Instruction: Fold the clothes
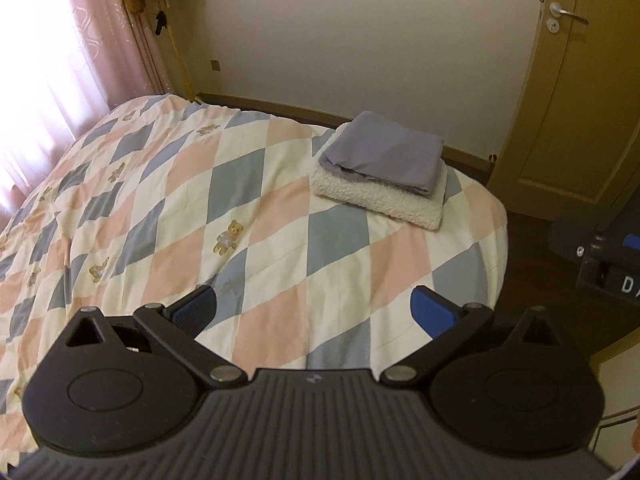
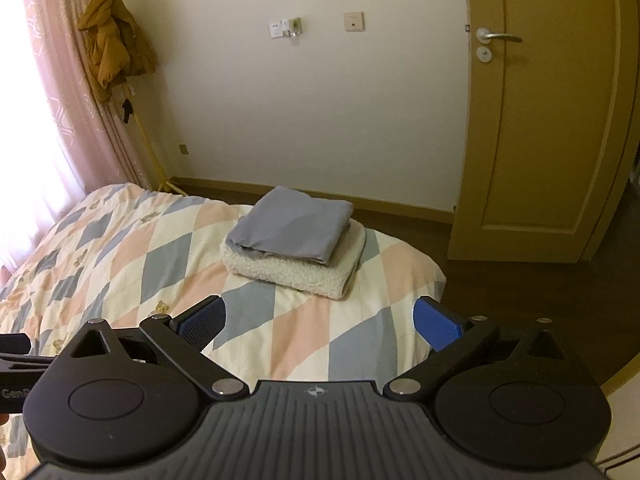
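A bed [image 1: 248,200] under a diamond-patterned quilt fills both views. Near its far corner lies a folded grey cloth [image 2: 292,228] on a folded white fleece [image 2: 296,272]. The left gripper [image 1: 314,314] and right gripper [image 2: 320,322] hang above the quilt, jaws wide and empty.

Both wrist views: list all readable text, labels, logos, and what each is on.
"DA", cut off by the frame edge: white letters on the black device at the right edge of the left wrist view.
"GenR", cut off: on the black device at the left edge of the right wrist view.
Small emblem, no letters: on the right gripper's body.
Wall plates: too small to read.
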Demonstrator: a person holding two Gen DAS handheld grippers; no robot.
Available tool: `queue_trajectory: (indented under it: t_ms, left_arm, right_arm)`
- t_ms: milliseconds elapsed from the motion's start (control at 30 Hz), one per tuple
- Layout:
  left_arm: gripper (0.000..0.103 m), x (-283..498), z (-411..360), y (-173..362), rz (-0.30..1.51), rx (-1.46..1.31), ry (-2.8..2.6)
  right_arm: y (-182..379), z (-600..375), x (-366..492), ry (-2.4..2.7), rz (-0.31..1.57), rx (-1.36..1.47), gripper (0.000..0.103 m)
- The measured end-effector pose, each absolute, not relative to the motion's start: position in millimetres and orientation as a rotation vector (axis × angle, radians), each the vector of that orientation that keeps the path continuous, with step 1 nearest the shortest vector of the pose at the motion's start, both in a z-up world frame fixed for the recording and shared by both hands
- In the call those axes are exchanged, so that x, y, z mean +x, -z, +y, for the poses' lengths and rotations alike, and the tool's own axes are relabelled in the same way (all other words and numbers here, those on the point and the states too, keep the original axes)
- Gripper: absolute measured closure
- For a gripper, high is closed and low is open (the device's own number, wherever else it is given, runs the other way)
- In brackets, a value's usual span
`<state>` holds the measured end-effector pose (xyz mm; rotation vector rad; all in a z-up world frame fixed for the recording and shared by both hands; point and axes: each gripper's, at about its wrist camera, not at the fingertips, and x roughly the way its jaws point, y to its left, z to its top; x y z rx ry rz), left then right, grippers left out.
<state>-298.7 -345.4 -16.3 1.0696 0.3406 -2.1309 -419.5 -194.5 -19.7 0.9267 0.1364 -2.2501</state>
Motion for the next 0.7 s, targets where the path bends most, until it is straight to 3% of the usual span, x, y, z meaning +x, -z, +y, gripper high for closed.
queue_trajectory:
  t_ms: [700]
  left_arm:
    - [0.001, -296.7, -329.1, -5.5, 0.314, 1.021, 2.105]
  right_arm:
    - [12.0, -193.7, -419.3, 2.192, 0.209, 0.955, 0.0]
